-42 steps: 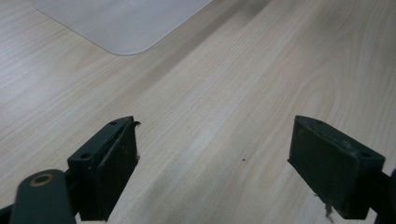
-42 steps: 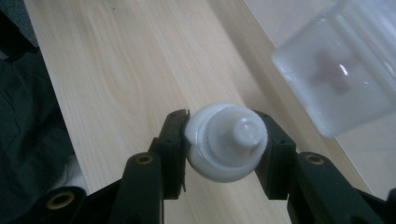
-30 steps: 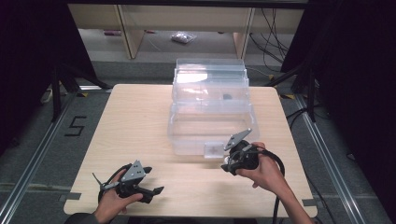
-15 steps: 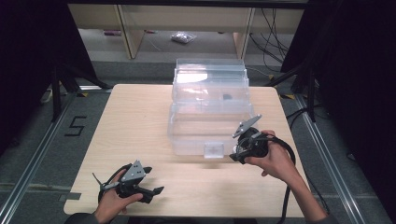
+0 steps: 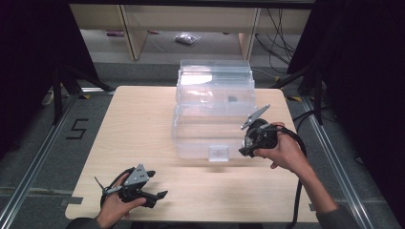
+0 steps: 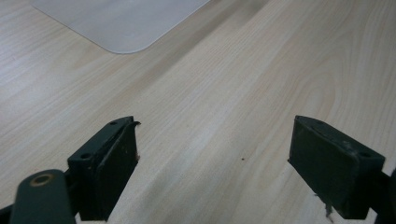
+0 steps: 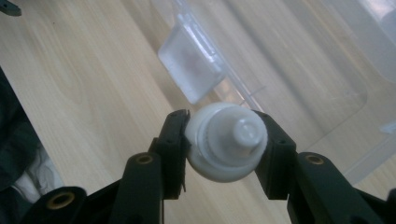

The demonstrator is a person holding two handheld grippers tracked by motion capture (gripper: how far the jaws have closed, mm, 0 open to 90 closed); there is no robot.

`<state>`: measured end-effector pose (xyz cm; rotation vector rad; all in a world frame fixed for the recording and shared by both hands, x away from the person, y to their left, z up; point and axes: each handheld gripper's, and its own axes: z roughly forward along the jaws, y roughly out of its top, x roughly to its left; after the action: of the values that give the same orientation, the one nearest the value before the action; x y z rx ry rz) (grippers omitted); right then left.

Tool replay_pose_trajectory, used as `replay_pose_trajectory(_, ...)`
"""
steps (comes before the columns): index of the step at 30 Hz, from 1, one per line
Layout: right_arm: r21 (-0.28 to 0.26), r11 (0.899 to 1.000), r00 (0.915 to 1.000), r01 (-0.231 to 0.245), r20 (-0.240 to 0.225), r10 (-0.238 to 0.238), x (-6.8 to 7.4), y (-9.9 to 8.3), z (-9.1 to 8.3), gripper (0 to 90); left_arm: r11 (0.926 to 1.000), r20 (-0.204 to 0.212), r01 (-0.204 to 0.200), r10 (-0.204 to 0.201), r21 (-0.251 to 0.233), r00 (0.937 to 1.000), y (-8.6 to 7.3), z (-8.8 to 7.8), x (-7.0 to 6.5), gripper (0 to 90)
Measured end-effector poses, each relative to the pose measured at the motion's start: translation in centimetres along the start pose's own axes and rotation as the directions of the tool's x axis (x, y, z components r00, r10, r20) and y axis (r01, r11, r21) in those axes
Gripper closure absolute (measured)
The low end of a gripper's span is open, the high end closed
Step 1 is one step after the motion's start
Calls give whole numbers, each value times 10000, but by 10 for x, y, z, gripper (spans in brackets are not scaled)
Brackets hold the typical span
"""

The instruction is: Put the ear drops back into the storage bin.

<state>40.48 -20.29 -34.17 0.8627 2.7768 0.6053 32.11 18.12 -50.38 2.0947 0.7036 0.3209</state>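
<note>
A clear plastic storage bin (image 5: 191,136) stands open mid-table, its lid (image 5: 215,78) tipped up behind it. My right gripper (image 5: 245,149) hovers at the bin's front right corner, held by a hand. In the right gripper view this gripper (image 7: 226,126) is shut on a white round capped object (image 7: 226,147), with the bin's front latch (image 7: 191,74) just beyond. My left gripper (image 5: 156,185) rests near the table's front left, held by the other hand. Its jaws stand wide apart over bare wood, open (image 6: 212,140) with nothing between them.
The wooden table (image 5: 138,119) has free room left of the bin. A small dark item (image 5: 232,99) shows through the bin's far part. The bin's rounded corner (image 6: 121,23) lies ahead of the left gripper. Shelves (image 5: 129,28) and cables (image 5: 282,28) stand beyond the table.
The right hand has lifted and drawn to the right along the bin's front, still holding the white object. The left gripper has stayed put.
</note>
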Motion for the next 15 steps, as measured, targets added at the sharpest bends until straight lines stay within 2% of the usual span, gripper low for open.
replay_pose_trajectory(5,175,9998,9996,115,248,-120,-12,6,-1,601,9999,34,119,-118,-80,9999,0,1,-1,148)
replay_pose_trajectory(8,268,9996,9996,51,288,-59,-18,10,-2,601,9999,34,125,-125,-84,9999,0,1,-1,148)
replay_pose_trajectory(9,300,9995,9995,-113,294,104,-20,12,-2,601,9999,41,111,-110,-67,9999,0,0,-1,149)
replay_pose_trajectory(10,294,9995,9994,-147,311,138,-22,13,-2,601,9998,-25,-163,163,149,9999,0,-1,1,148)
replay_pose_trajectory(11,330,9993,9992,-196,351,184,-24,15,-1,601,9998,-24,-164,165,136,9999,0,-1,1,149)
replay_pose_trajectory(14,449,9986,9991,-267,345,252,-30,19,0,601,9999,-21,-79,79,65,10000,0,-1,1,148)
replay_pose_trajectory(15,453,9986,9993,-267,290,254,-33,20,1,601,9999,47,119,-118,-77,9999,0,0,-1,148)
